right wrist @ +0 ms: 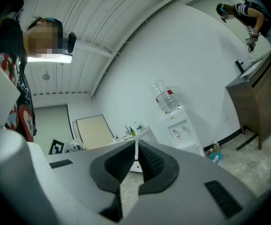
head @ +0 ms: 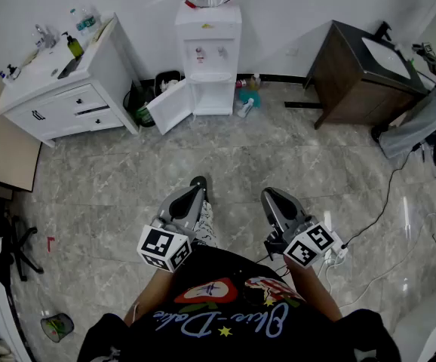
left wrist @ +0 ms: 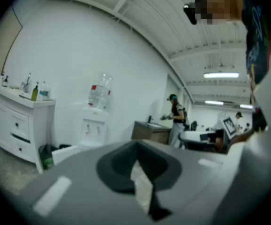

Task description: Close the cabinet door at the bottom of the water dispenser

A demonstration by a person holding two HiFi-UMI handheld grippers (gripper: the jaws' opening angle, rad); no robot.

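Closing is not yet under way. At the far left a white drawer unit (head: 59, 96) is standing against the wall. Just right of it the cabinet door (head: 171, 105) of the water dispenser (head: 208, 51) is hanging wide open, swung out leftward over the marble floor (head: 225, 157) and exposing the white compartment behind it. Right of the dispenser a few small bottles (head: 247, 104) are sitting on the floor, and farther right a dark wooden sink cabinet (head: 354, 81) is standing by the wall. By my judgement the whole job is waiting: the person is standing well apart from the dispenser, so walking up, meeting the door's outer face and swinging it back rightward until flush are all to come. Near the body, the left gripper (head: 198, 182) is pointing toward the dispenser with its jaws pressed together and nothing between them. The right gripper (head: 269, 195), just beside it, is likewise keeping its ribbed pads (right wrist: 150, 161) tip to tip, gripping and touching nothing.
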